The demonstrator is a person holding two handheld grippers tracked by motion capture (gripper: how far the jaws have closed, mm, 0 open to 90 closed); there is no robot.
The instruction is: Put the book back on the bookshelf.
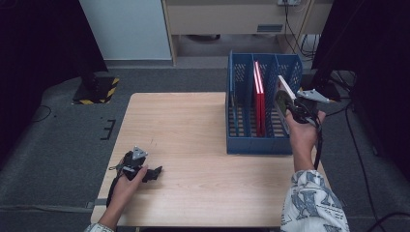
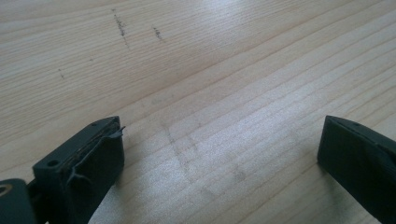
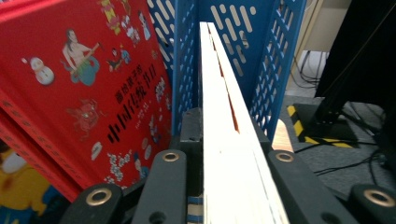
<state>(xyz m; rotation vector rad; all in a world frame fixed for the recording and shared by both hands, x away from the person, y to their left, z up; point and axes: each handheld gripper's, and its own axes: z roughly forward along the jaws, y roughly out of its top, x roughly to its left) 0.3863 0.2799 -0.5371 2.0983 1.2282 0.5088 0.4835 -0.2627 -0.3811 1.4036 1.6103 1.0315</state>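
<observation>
In right gripper view, book (image 3: pixel 224 140) page edges, red book (image 3: pixel 88 88) cover art

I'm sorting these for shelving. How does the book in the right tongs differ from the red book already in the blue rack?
The held book is clamped in the right tongs above the rack's right slot; the red book stands in the blue rack, in its middle slot. The held book shows pale page edges; the red book shows a red illustrated cover. Both stand roughly upright.

Matt wood table (image 1: pixel 193 125), perforated plastic rack (image 1: pixel 241 96)
</observation>
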